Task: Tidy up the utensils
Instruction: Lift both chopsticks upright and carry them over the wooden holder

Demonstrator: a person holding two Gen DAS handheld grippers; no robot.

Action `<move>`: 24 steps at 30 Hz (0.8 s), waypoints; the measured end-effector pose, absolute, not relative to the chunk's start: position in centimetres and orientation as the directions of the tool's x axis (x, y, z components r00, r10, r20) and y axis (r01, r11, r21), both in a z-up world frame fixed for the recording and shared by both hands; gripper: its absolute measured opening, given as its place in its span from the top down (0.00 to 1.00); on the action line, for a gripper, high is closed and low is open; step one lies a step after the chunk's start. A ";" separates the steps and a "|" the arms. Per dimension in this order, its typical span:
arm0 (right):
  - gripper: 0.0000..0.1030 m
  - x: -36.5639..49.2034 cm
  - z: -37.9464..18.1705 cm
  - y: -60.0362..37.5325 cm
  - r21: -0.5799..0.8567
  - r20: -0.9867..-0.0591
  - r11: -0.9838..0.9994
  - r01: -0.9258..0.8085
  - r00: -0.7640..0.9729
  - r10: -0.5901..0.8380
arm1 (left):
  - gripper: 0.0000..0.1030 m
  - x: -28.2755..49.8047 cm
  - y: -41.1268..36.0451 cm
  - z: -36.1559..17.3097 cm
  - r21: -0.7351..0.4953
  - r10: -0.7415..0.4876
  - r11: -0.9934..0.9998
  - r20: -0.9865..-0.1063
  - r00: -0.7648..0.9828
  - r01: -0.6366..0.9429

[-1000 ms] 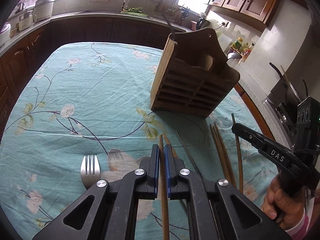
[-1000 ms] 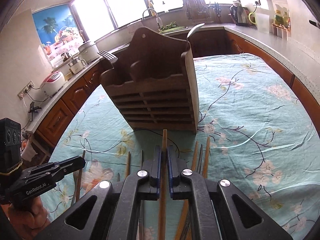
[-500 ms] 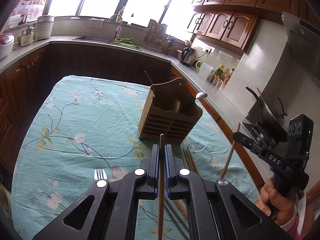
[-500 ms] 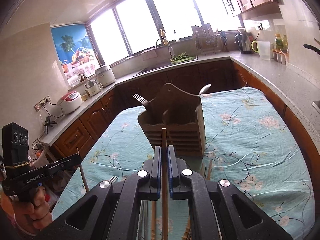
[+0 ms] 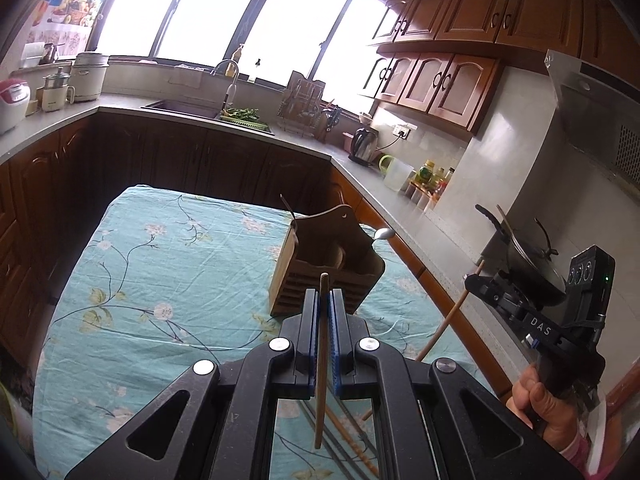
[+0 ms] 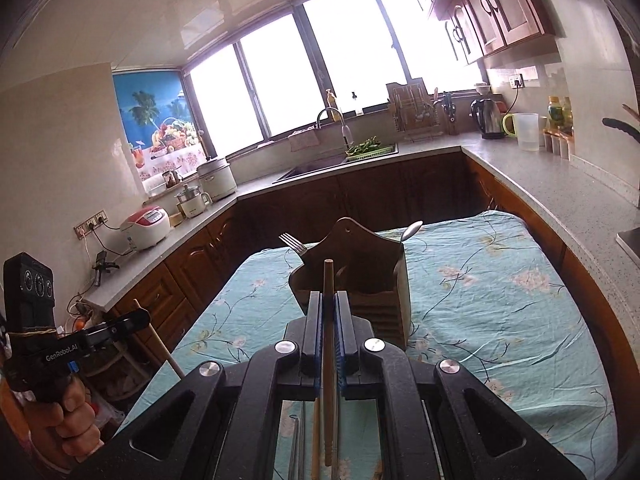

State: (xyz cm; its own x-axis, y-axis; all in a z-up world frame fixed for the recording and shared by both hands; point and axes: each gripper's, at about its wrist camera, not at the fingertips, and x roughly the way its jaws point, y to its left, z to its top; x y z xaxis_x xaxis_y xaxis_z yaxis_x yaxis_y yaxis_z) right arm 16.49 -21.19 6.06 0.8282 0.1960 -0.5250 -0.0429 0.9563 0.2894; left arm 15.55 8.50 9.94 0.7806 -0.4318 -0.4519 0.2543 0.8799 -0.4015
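Both tongs, left (image 5: pixel 324 312) & right (image 6: pixel 328 312), now lifted off surface (image 5: pixel 168 264) vs a sec ago, each clenched on one chopstick (image 5: pixel 321 360), poised near wooden holder (image 5: pixel 326 268) at far right, ready for drop-in.

holder (image 5: pixel 326 264) front: behind tool | loose chopsticks (image 6: pixel 316 446): partly hidden

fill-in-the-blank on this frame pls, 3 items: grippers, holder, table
1. Each gripper, left gripper and right gripper, is shut on one wooden ____.
2. In the wooden holder, a spoon sticks up at one end and a ____ at the other.
3. The table is covered by a teal cloth printed with ____.

Missing words: chopstick; fork; flowers
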 end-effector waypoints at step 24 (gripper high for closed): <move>0.95 21.5 11.7 -25.2 0.304 -0.333 0.952 0.038 0.940 0.069 | 0.97 23.5 6.7 14.0 -0.342 -0.392 0.892 -0.257 0.883 0.296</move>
